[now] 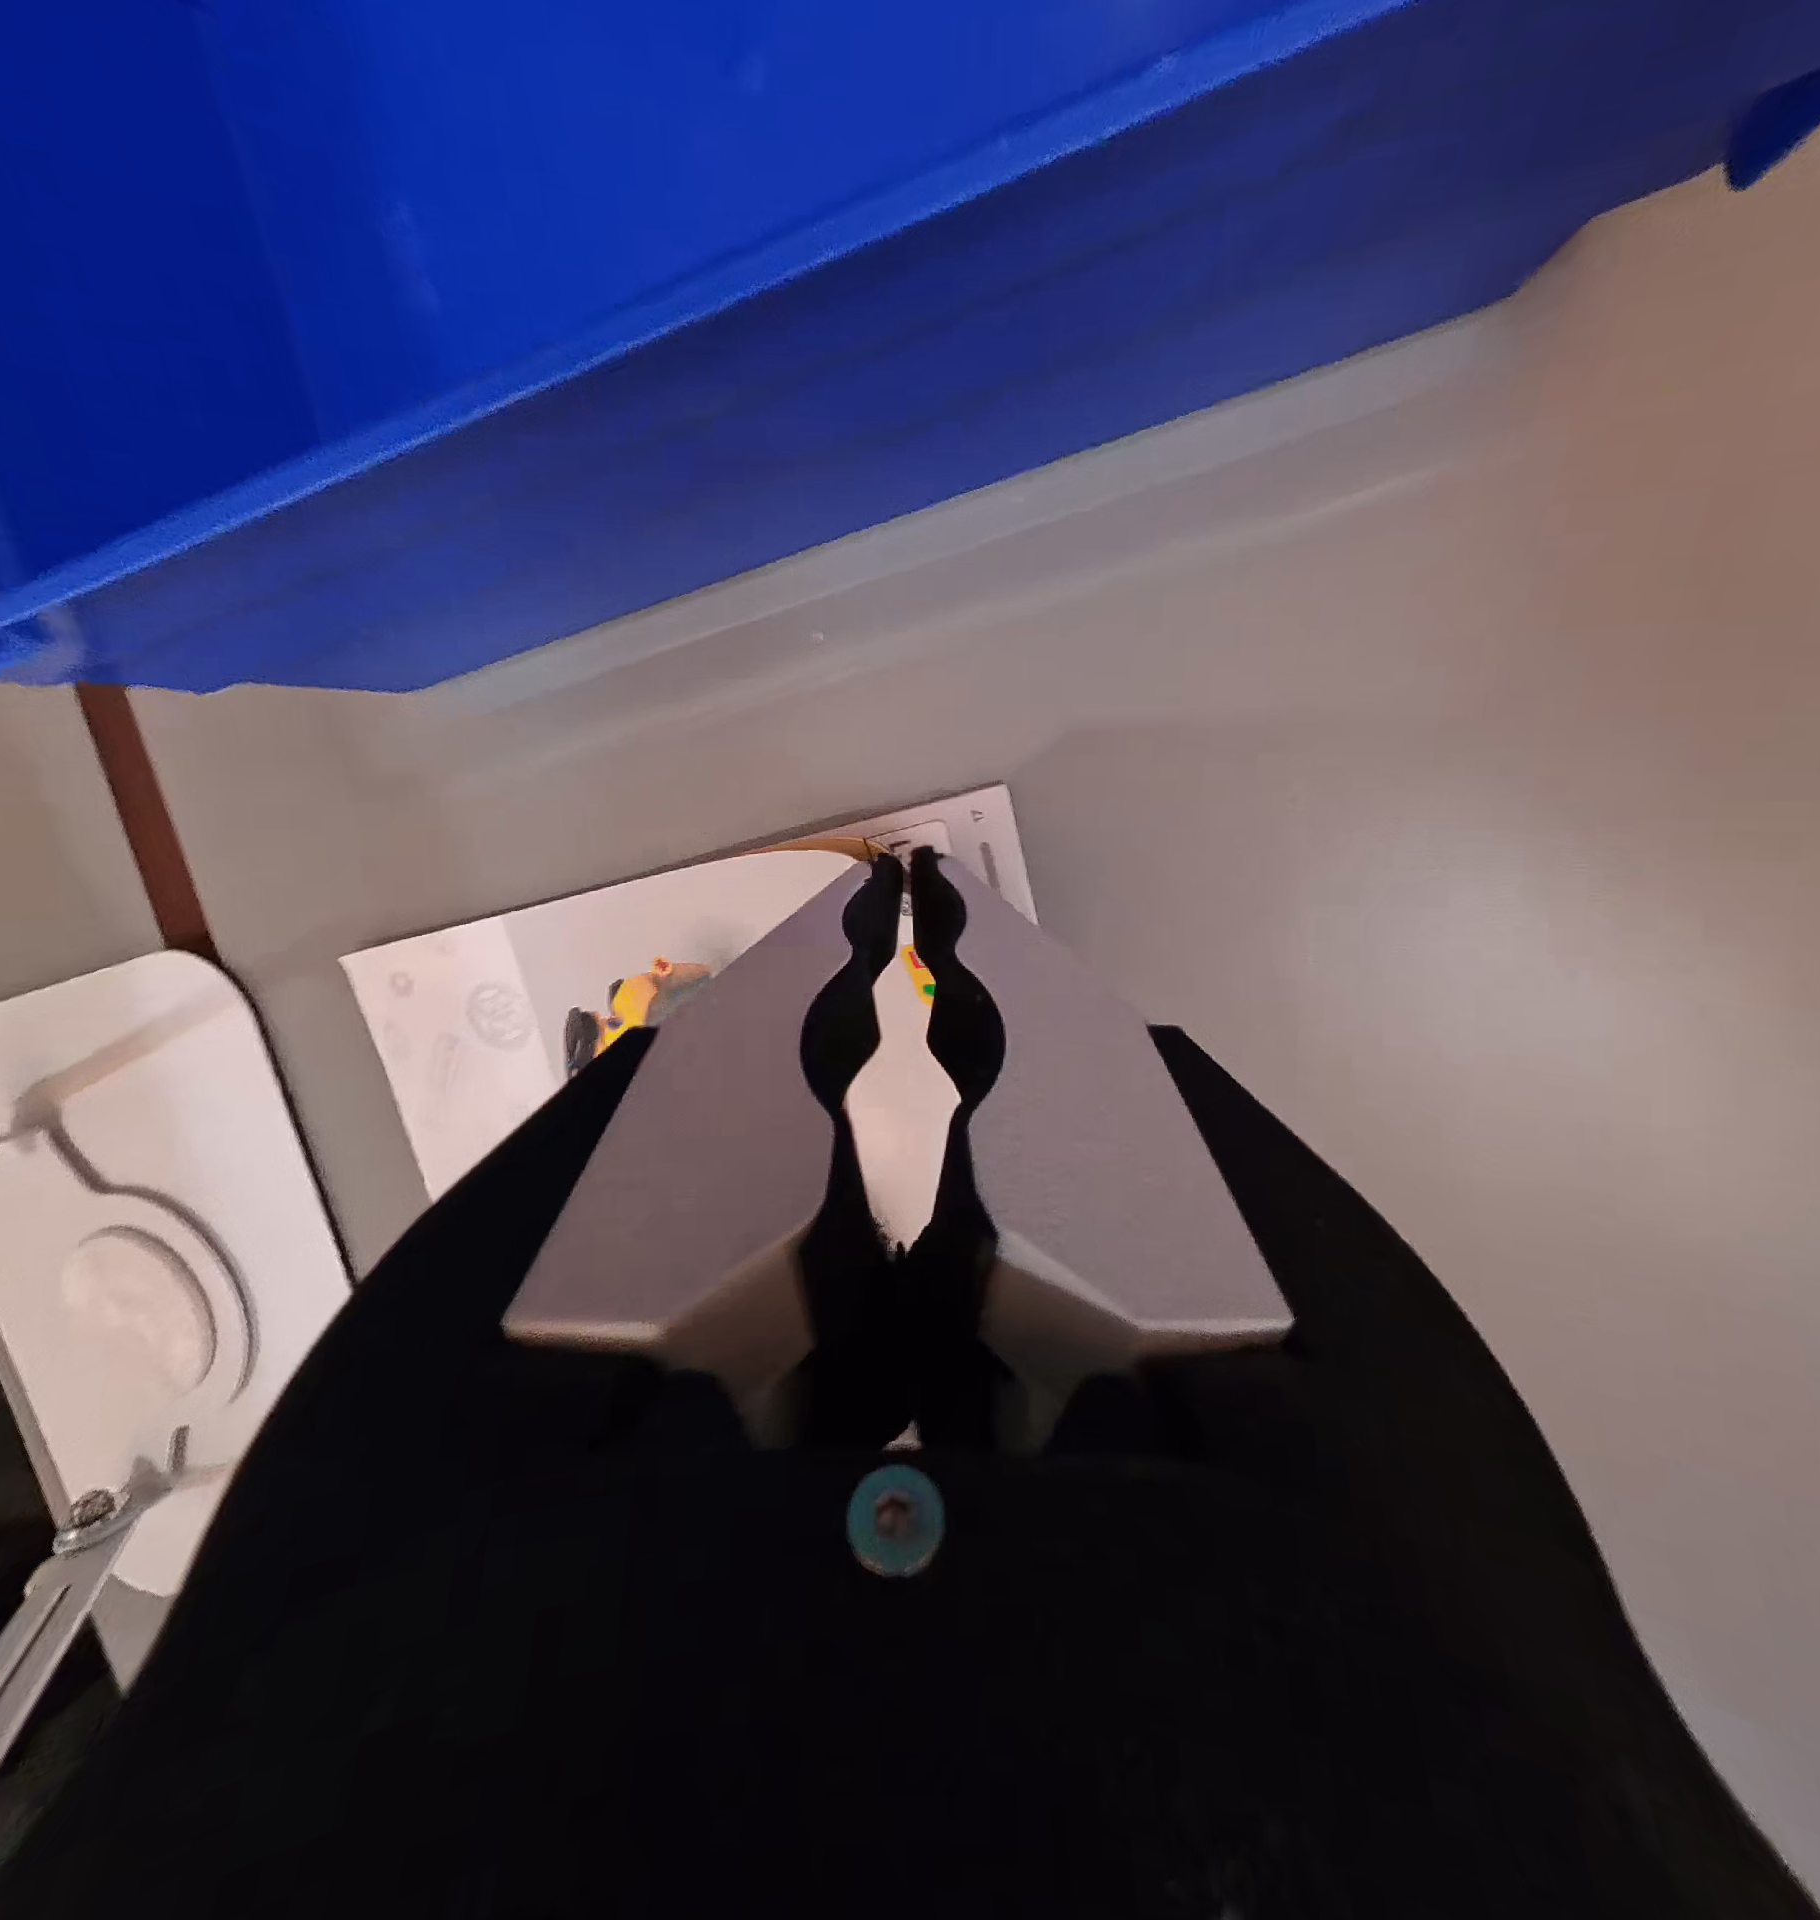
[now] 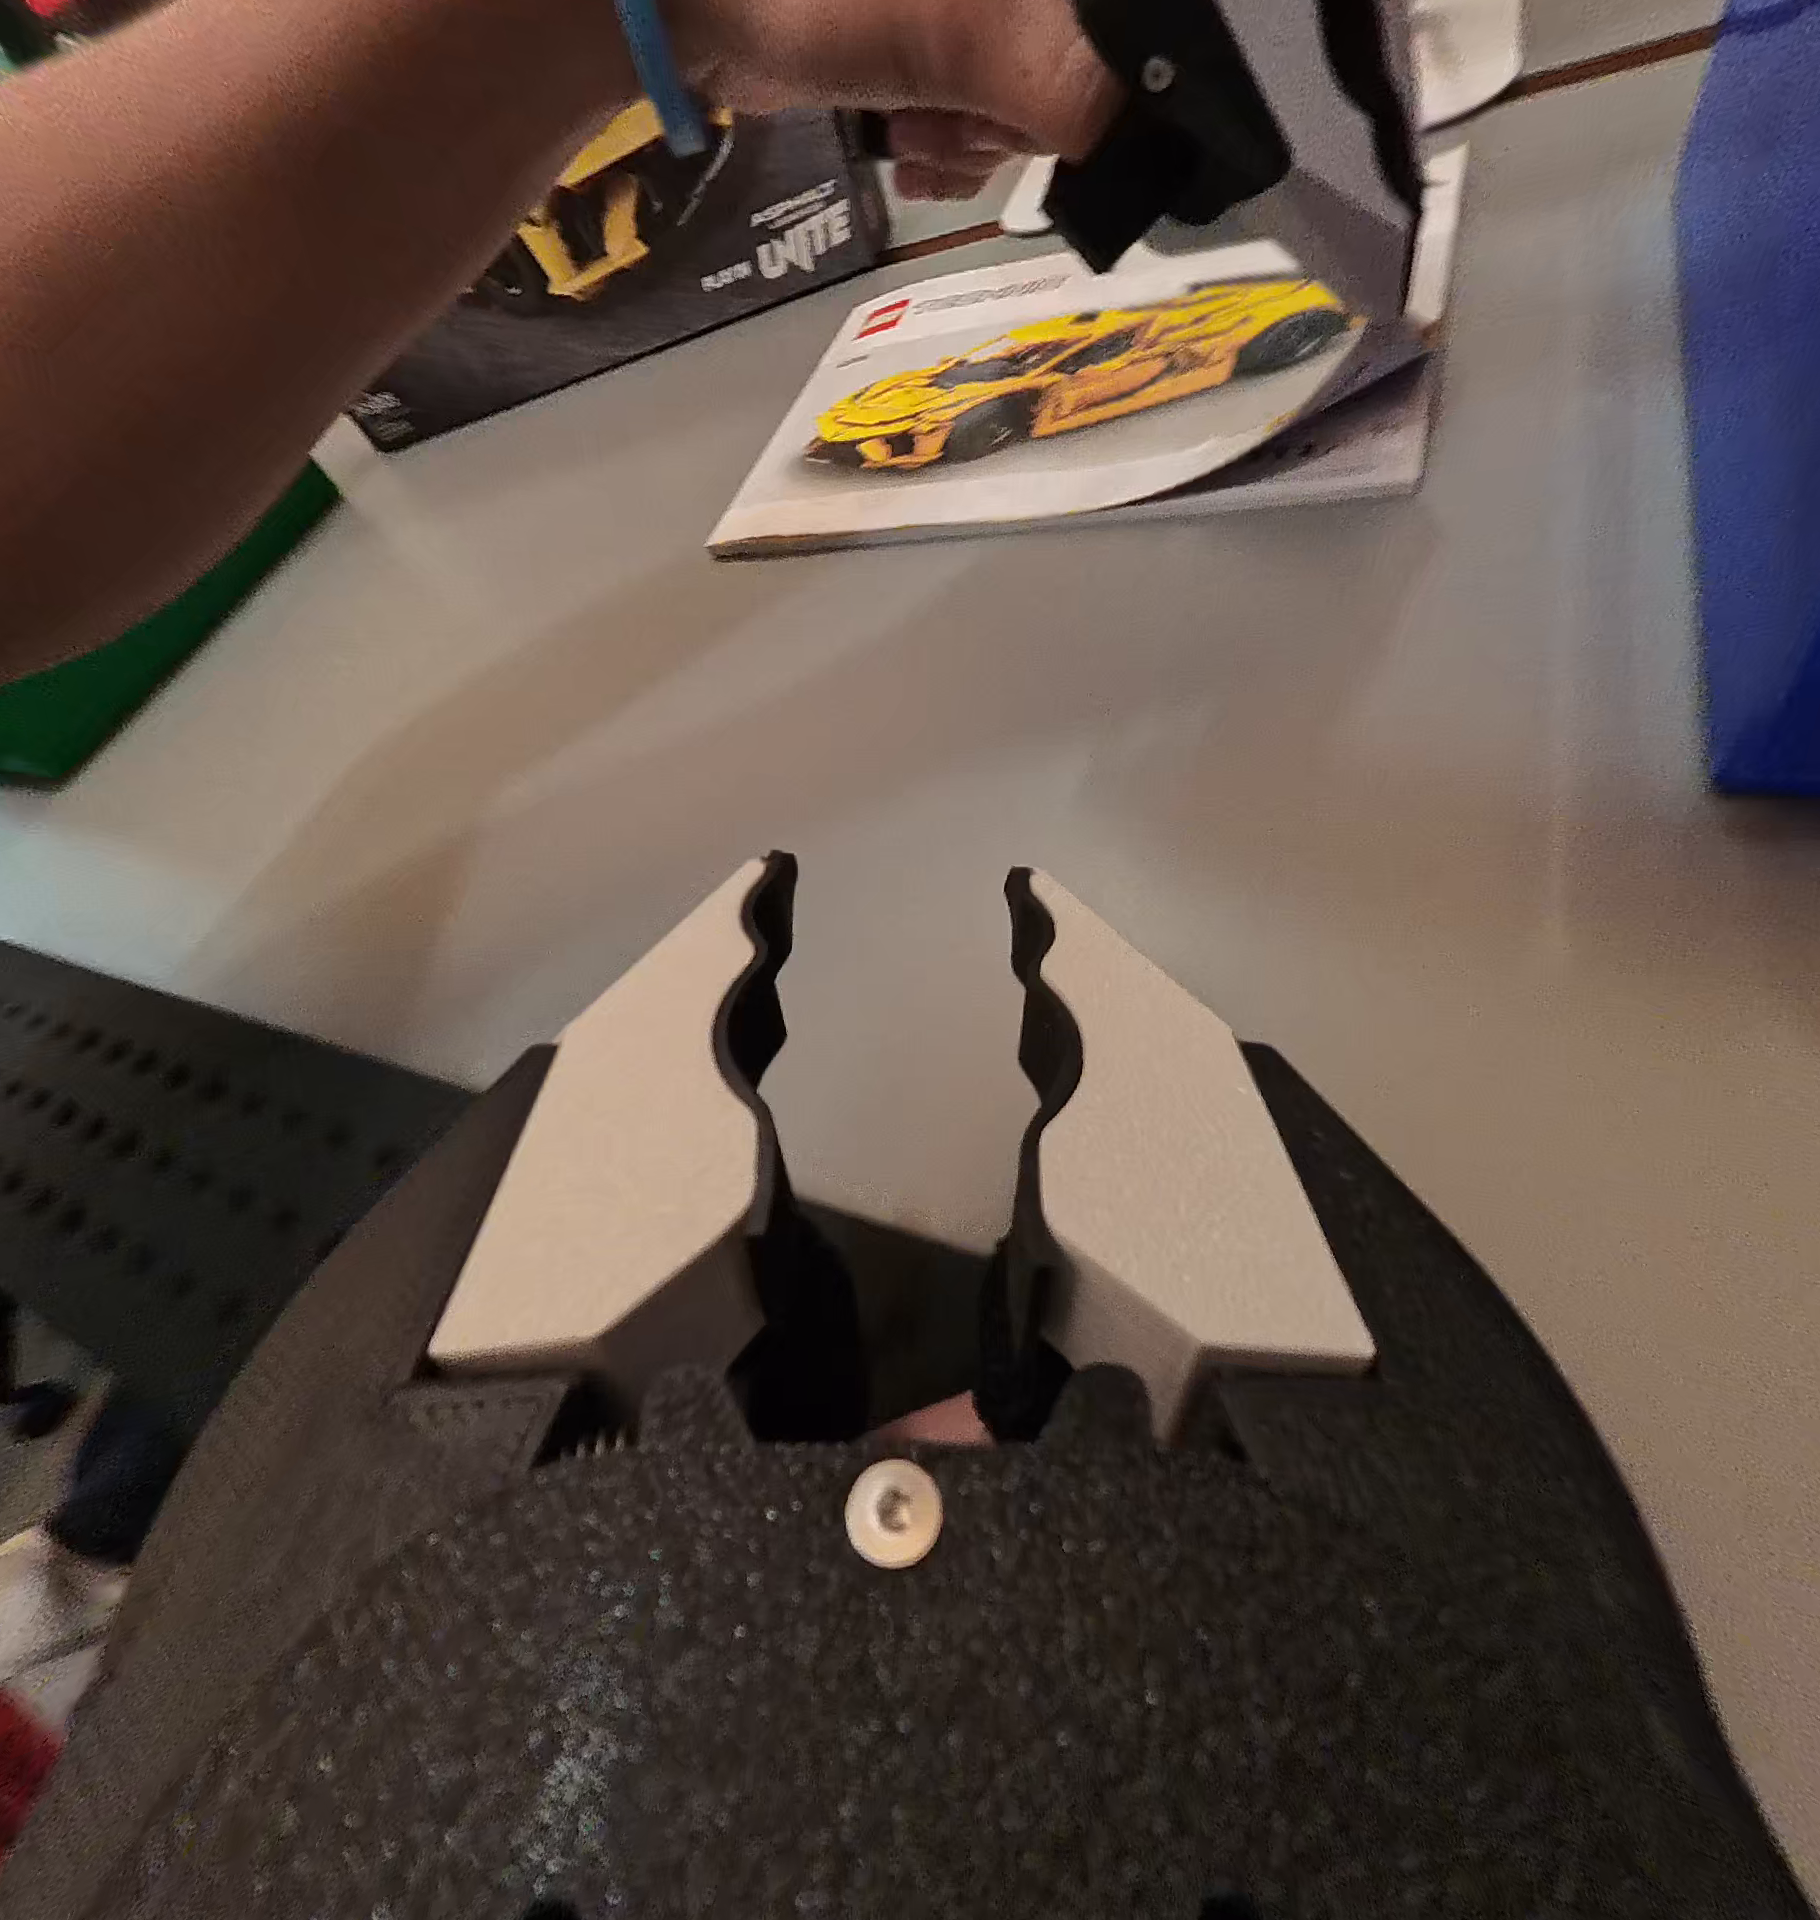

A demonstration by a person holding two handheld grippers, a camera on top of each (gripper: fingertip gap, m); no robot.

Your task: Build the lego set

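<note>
Two hand-held grippers are at work over a grey table (image 2: 989, 727). The left gripper (image 1: 907, 858) points down at the far corner of the instruction booklet (image 2: 1051, 416), its jaws nearly pressed together on the lifted cover; from the left wrist view the tips appear to pinch the page edge, and from the right wrist view the cover curls upward where that gripper (image 2: 1399, 270) meets it. A person's hand (image 2: 947, 94) and forearm carry this tool across the upper left. The right gripper (image 2: 901, 868) hovers low above bare tabletop, well short of the booklet, its jaws spread apart and holding nothing. The booklet lies flat otherwise, showing a yellow car on its front. Behind it, just beside its far left, rests the dark set box (image 2: 677, 260). A blue bin (image 2: 1779, 416) stands at the right, near the booklet's right edge. A green item (image 2: 116, 665) lies at the left under the forearm. No loose bricks can be made out.
</note>
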